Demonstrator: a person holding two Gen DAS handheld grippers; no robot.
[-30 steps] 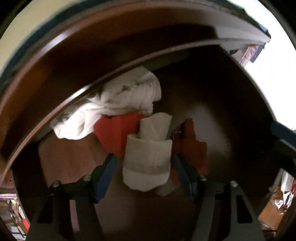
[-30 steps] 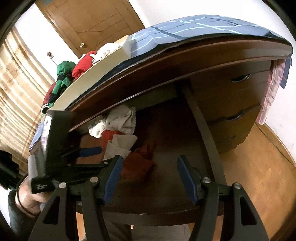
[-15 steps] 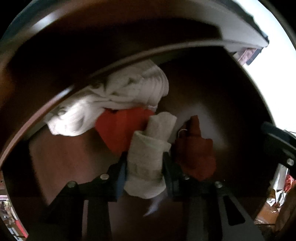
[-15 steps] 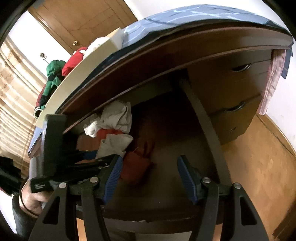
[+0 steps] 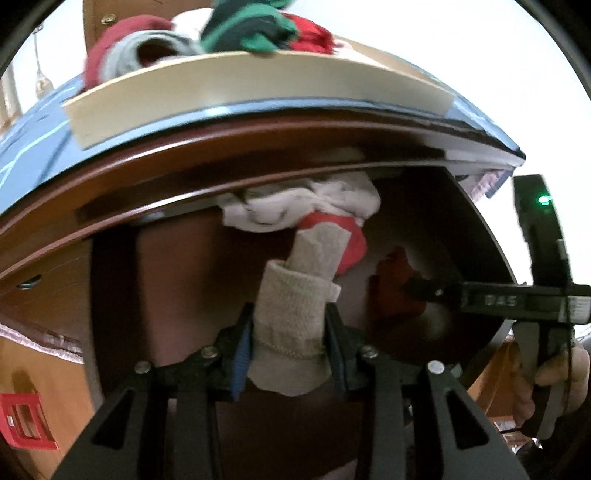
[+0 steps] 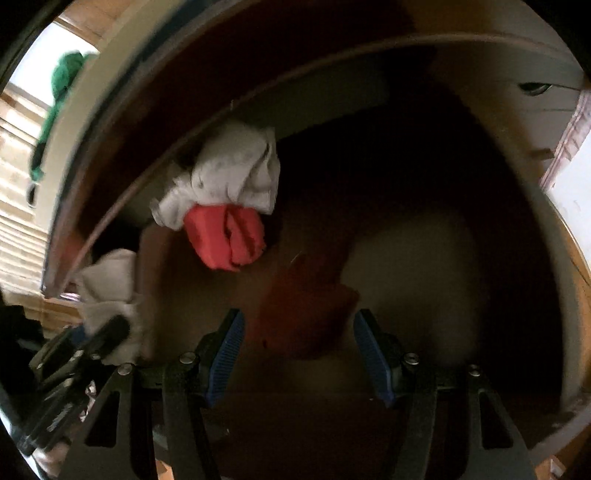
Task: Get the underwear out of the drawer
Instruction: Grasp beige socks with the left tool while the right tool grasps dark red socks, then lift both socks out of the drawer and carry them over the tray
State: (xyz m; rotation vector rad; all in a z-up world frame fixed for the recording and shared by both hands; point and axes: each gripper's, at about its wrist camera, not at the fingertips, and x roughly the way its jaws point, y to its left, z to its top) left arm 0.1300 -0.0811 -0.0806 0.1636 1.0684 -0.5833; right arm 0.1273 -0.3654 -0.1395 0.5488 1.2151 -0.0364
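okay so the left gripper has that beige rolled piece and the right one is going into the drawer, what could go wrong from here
The left gripper pinches the beige roll only near its lower part; the long upper end could unroll or snag the red piece it leans against. The right gripper is open above the dark red piece, which is hard to see in the dim drawer, so it may close on too little fabric.

Tray [image 5: 258, 79]: cream-coloured, on top of the dresser.
Clothes [image 5: 255, 33]: green, red and grey pieces heaped in the tray.
Blue cover [image 5: 33, 129]: spread under the tray.
Lower drawer handle [image 6: 533, 87]: dark, at right.
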